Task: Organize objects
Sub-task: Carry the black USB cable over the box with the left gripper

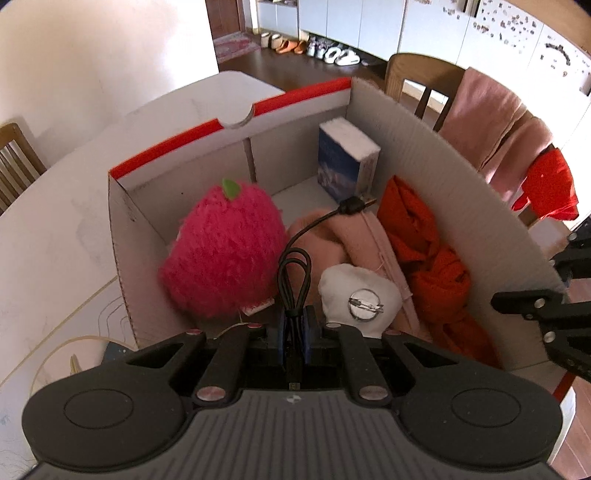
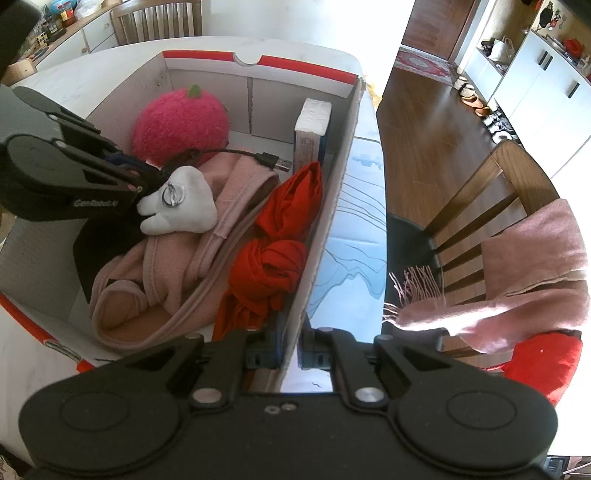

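A white cardboard box [image 1: 424, 147] with a red rim holds a pink plush strawberry [image 1: 225, 251], an upright book [image 1: 343, 162], a pink garment [image 1: 354, 236], a knotted red cloth [image 1: 432, 266] and a white tooth-shaped plush [image 1: 354, 299] with a metal badge. My left gripper [image 1: 294, 328] is shut on a coiled black USB cable [image 1: 293, 273], held over the box's middle; its plug [image 2: 273, 160] sticks out above the garment. My right gripper [image 2: 289, 352] is shut on the box's right wall [image 2: 332, 206], one pad on each side of it.
The box stands on a white table [image 1: 55, 221] with a blue-lined mat [image 2: 354, 236] beside it. A wooden chair [image 2: 480, 206] draped with a pink scarf [image 2: 517, 280] and a red cloth [image 2: 543, 362] stands to the right. Another chair [image 2: 155, 18] is behind the table.
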`<state>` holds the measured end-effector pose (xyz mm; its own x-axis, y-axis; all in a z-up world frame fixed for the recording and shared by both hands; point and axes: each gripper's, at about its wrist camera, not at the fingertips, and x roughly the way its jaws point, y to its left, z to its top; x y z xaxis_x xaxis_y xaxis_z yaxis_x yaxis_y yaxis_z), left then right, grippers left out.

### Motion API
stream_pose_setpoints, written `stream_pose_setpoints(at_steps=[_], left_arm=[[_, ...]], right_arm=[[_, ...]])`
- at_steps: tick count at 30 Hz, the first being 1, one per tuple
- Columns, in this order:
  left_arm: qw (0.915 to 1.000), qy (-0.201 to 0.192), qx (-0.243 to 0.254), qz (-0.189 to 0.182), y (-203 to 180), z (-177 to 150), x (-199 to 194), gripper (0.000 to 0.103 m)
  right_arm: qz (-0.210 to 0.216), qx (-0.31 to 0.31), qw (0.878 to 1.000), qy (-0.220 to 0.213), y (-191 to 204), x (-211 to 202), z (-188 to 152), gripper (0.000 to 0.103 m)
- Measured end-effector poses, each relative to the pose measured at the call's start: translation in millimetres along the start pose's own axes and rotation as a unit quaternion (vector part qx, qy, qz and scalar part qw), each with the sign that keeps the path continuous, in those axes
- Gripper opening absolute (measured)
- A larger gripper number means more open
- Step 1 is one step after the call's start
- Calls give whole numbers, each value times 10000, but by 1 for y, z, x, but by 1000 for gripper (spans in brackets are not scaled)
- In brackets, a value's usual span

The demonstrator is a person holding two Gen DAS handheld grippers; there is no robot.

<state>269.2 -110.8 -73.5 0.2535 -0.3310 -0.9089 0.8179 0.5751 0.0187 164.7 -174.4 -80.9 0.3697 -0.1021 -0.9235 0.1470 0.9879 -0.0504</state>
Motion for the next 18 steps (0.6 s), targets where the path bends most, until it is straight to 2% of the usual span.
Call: stream_pose_setpoints(at_steps=[8, 18], left_arm=[[10000, 63, 28, -49, -1, 0, 5, 10], [9999, -88, -2, -86, -4, -2, -3, 14]], right_arm=[[4, -13, 10000, 0, 1, 1, 0, 7], [7, -1, 10000, 2, 1, 1, 0, 7]])
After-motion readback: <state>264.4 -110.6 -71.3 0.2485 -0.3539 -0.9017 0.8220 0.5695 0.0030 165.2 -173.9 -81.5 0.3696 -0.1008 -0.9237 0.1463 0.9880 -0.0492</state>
